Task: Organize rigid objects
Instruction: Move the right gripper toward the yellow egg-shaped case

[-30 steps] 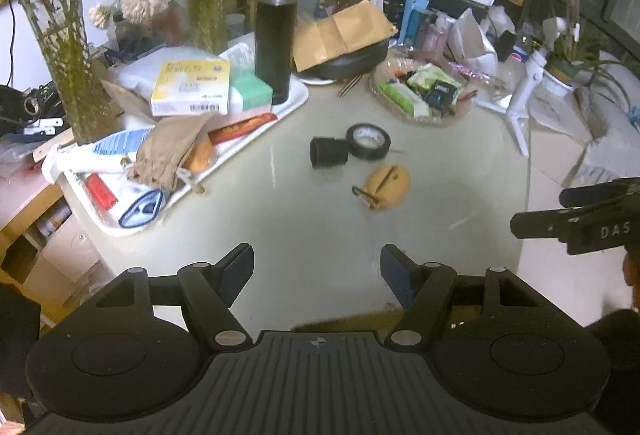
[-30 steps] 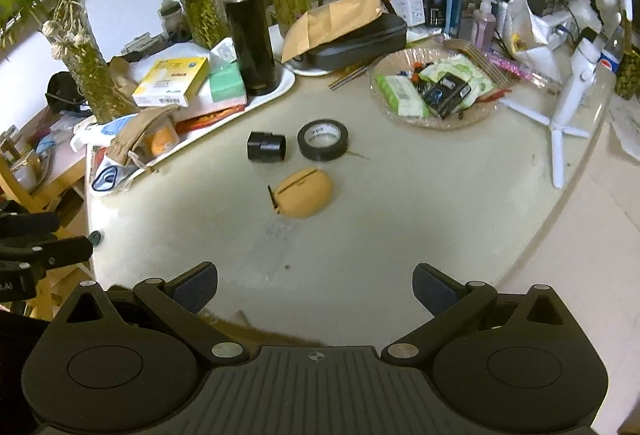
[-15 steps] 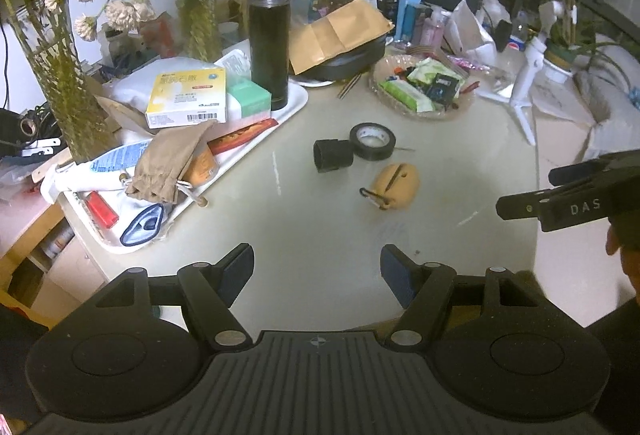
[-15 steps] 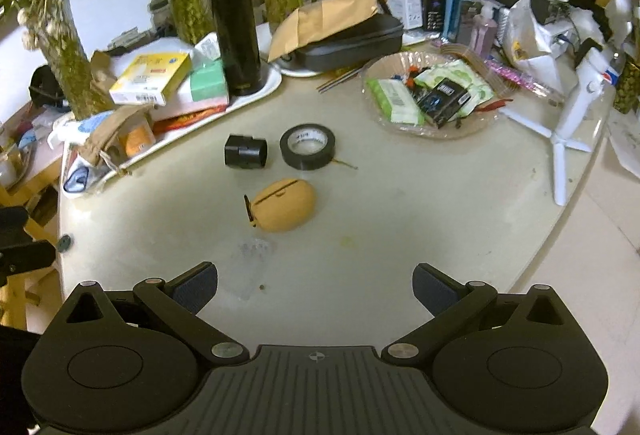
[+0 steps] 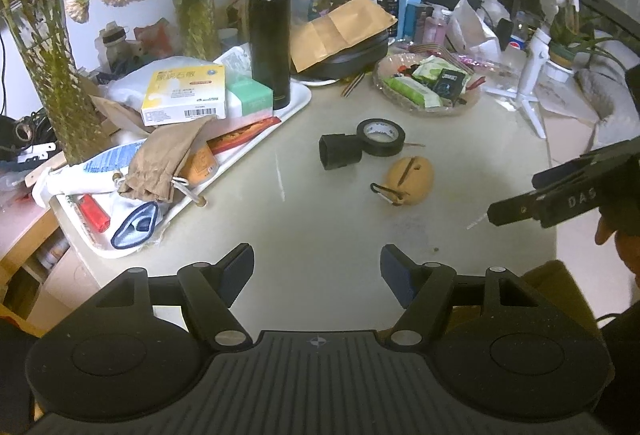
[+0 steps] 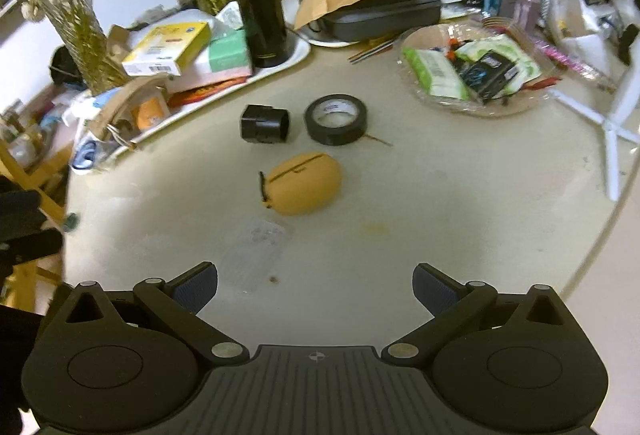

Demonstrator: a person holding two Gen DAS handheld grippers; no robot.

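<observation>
Through the left wrist camera I see a pale, round-edged desk (image 5: 320, 219) in a cluttered room with plants in vases behind. On its bare middle lie three loose things: one black cylinder cap (image 5: 340, 151) touching one roll of black tape (image 5: 380, 137), and one tan egg-shaped case (image 5: 410, 179) nearby. One white tray (image 5: 298, 101) holds one black flask (image 5: 270, 35). My left claw (image 5: 316, 269) stands spread, empty.

Through the right wrist camera, the same three things lie ahead; my right claw (image 6: 316, 289) is spread, empty.

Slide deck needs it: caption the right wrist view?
Open right gripper above tan pouch, black tape roll and black adapter.
</observation>
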